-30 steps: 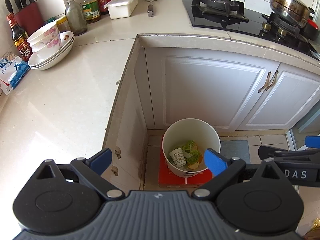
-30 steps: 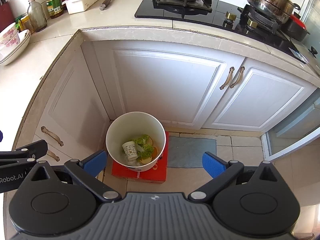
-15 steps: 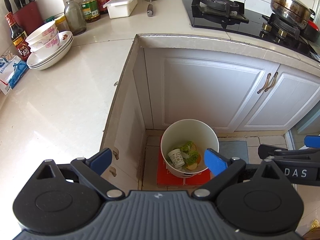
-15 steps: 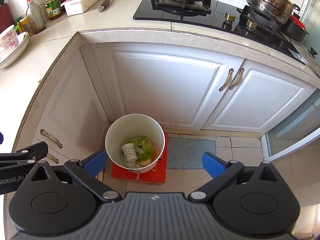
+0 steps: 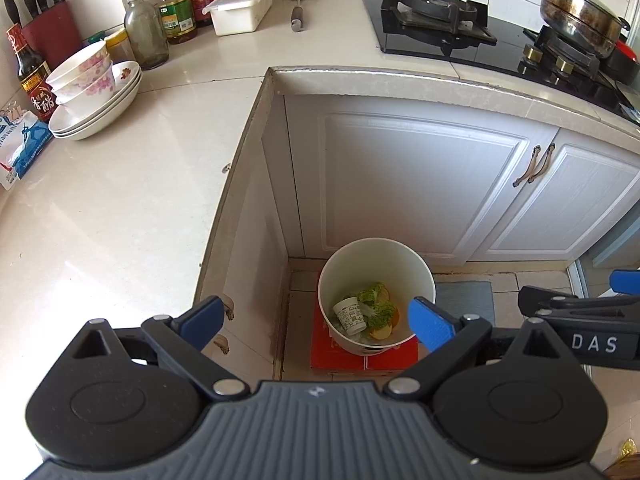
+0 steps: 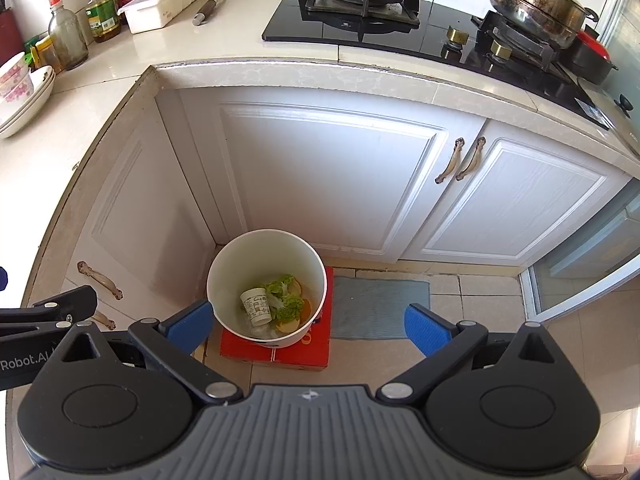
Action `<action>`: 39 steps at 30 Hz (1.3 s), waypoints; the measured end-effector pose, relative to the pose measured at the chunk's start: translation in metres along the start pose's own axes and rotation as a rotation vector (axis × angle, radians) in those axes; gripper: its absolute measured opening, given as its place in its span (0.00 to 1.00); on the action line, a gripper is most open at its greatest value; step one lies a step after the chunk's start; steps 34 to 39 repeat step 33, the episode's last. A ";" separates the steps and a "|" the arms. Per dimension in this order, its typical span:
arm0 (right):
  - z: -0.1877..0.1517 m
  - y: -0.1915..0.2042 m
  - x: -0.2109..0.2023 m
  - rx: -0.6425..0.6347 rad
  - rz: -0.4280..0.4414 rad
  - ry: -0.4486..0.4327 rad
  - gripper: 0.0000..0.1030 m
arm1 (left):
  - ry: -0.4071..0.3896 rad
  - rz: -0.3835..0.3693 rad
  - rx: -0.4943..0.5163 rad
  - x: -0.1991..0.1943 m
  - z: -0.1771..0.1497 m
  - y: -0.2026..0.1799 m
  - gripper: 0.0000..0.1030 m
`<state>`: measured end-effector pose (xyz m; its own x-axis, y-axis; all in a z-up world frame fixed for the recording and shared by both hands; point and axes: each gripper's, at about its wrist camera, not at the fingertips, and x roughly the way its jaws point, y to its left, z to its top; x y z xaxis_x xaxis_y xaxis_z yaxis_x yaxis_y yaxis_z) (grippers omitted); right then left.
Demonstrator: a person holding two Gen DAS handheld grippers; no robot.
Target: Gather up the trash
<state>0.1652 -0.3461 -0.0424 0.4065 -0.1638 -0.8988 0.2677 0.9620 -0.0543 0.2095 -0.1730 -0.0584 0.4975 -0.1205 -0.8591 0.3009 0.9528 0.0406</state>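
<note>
A white round bin [image 5: 416, 268] [image 6: 232, 264] stands on a red box [image 5: 340, 360] [image 6: 316, 344] on the floor, in the corner of the cabinets. Inside lie a paper cup [image 5: 350, 315] [image 6: 256, 306], green leaves [image 5: 378, 312] [image 6: 286, 300] and orange peel. My left gripper [image 5: 316, 320] hangs high above the bin, open, nothing between its blue fingers. My right gripper [image 6: 308, 326] is open too and holds nothing, just right of the bin's line. The right gripper's side shows at the right edge of the left wrist view.
An L-shaped white counter [image 5: 100, 200] carries stacked bowls [image 5: 88, 92], bottles [image 5: 146, 34], a knife block and a white lidded box [image 5: 240, 6]. A gas hob [image 6: 360, 4] with a steel pot [image 6: 536, 2] sits at the back. A grey mat [image 6: 380, 306] lies on the floor tiles.
Both views have shifted only slightly; the bin sits a little lower and nearer the grippers' fingers. Both grippers stay open and hold nothing.
</note>
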 end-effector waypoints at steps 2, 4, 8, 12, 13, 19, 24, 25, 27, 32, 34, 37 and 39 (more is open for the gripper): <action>0.000 0.000 0.000 0.003 -0.001 -0.001 1.00 | -0.001 0.000 0.001 0.000 0.000 0.000 0.96; 0.000 0.000 0.000 0.003 -0.002 -0.001 1.00 | 0.001 0.000 0.000 0.001 0.000 -0.001 0.96; 0.000 0.000 0.000 0.004 -0.002 -0.002 1.00 | 0.002 0.001 0.000 0.001 0.001 -0.001 0.96; 0.001 0.000 0.000 0.003 -0.002 -0.001 1.00 | 0.003 0.000 -0.002 0.002 0.001 -0.001 0.96; 0.001 0.000 -0.001 0.003 -0.002 -0.002 1.00 | 0.003 -0.002 -0.001 0.002 0.000 0.001 0.96; 0.002 -0.001 0.000 0.003 0.002 -0.002 1.00 | 0.004 0.000 -0.003 0.002 0.000 0.001 0.96; 0.002 -0.001 -0.001 0.003 0.003 -0.003 1.00 | 0.009 0.001 -0.007 0.003 0.000 0.001 0.96; 0.002 -0.001 -0.001 0.004 0.003 -0.004 1.00 | 0.009 0.001 -0.006 0.003 0.000 0.001 0.96; 0.002 -0.001 -0.001 0.005 0.005 -0.005 1.00 | 0.009 0.003 -0.005 0.002 0.000 0.000 0.96; 0.002 -0.004 -0.001 0.006 0.008 -0.006 1.00 | 0.011 0.004 0.001 0.002 0.000 -0.001 0.95; 0.002 -0.004 -0.001 0.007 0.008 -0.007 1.00 | 0.011 0.005 0.001 0.002 0.000 -0.001 0.95; 0.002 -0.004 -0.001 0.007 0.008 -0.007 1.00 | 0.011 0.005 0.001 0.002 0.000 -0.001 0.95; 0.002 -0.004 -0.001 0.007 0.008 -0.007 1.00 | 0.011 0.005 0.001 0.002 0.000 -0.001 0.95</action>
